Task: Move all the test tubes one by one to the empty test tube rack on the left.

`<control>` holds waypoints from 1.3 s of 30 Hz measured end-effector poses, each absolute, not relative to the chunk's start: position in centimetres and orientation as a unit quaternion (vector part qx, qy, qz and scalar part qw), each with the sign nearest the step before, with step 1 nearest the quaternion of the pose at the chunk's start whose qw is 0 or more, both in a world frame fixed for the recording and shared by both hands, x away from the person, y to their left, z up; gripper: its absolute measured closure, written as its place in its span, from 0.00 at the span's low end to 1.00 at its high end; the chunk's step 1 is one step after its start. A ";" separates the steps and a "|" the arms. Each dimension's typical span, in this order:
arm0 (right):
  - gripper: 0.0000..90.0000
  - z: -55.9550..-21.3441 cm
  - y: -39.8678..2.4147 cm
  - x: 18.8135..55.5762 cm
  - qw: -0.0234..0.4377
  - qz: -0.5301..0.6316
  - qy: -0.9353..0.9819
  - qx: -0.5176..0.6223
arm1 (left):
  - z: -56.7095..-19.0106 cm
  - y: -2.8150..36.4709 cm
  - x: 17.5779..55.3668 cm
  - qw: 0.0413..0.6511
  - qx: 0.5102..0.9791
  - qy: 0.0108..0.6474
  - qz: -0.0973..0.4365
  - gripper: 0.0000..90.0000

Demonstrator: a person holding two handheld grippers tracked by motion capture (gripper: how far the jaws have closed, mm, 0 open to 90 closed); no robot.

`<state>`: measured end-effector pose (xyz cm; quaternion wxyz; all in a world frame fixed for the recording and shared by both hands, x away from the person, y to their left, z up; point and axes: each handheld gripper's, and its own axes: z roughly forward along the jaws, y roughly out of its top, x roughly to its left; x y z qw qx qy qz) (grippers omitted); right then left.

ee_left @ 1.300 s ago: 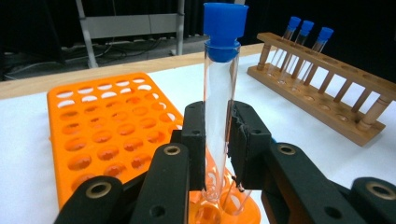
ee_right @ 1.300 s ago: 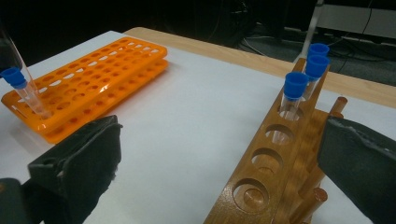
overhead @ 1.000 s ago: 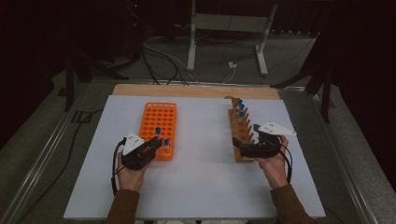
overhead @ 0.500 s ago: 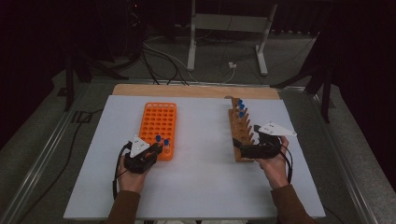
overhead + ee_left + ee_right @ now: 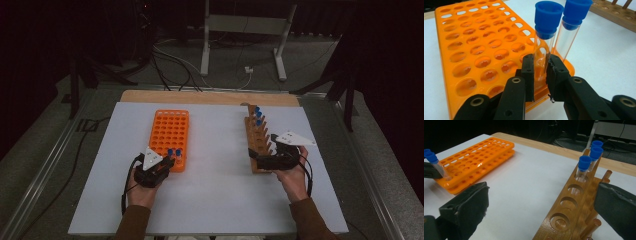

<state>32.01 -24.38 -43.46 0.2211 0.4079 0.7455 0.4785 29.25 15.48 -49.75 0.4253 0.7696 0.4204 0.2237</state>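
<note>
Left gripper view: left gripper [image 5: 540, 72] pinches an upright blue-capped tube [image 5: 543, 45] at the orange rack [image 5: 474, 55]'s near corner. Right gripper [image 5: 541, 212], spread, straddles the wooden rack [image 5: 574, 207].

No legible text, label, brand, number or sign on anything in view.

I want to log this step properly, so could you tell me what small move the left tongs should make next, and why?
Probably open. The left tongs are shut on a blue-capped tube that already stands in a corner hole of the orange rack, beside a second tube, so letting go and backing off looks right.
</note>
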 end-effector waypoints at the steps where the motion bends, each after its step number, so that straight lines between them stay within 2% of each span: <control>1: 0.00 -43.5 -24.3 32.0 0.221 0.478 0.746 0.408 | -49.8 15.5 29.3 0.429 0.768 0.420 0.221 0.87; 10: 0.00 -43.2 -24.2 32.1 0.220 0.481 0.745 0.407 | -49.7 16.0 29.3 0.443 0.765 0.424 0.197 0.84; 22: 0.00 -42.3 -24.7 33.0 0.221 0.478 0.741 0.416 | -48.4 17.3 28.2 0.494 0.736 0.420 0.195 0.51; 29: 0.01 -41.8 -24.6 33.7 0.231 0.474 0.738 0.420 | -47.4 17.6 27.9 0.504 0.716 0.430 0.220 0.23; 33: 0.01 -42.0 -24.6 34.4 0.231 0.468 0.738 0.427 | -47.4 17.9 27.9 0.502 0.711 0.439 0.224 0.16; 37: 0.01 -42.1 -24.7 35.1 0.233 0.462 0.738 0.433 | -47.4 18.1 28.1 0.496 0.704 0.454 0.228 0.02; 39: 0.01 -42.0 -24.7 35.4 0.231 0.460 0.739 0.434 | -47.4 18.3 28.1 0.495 0.701 0.458 0.233 0.01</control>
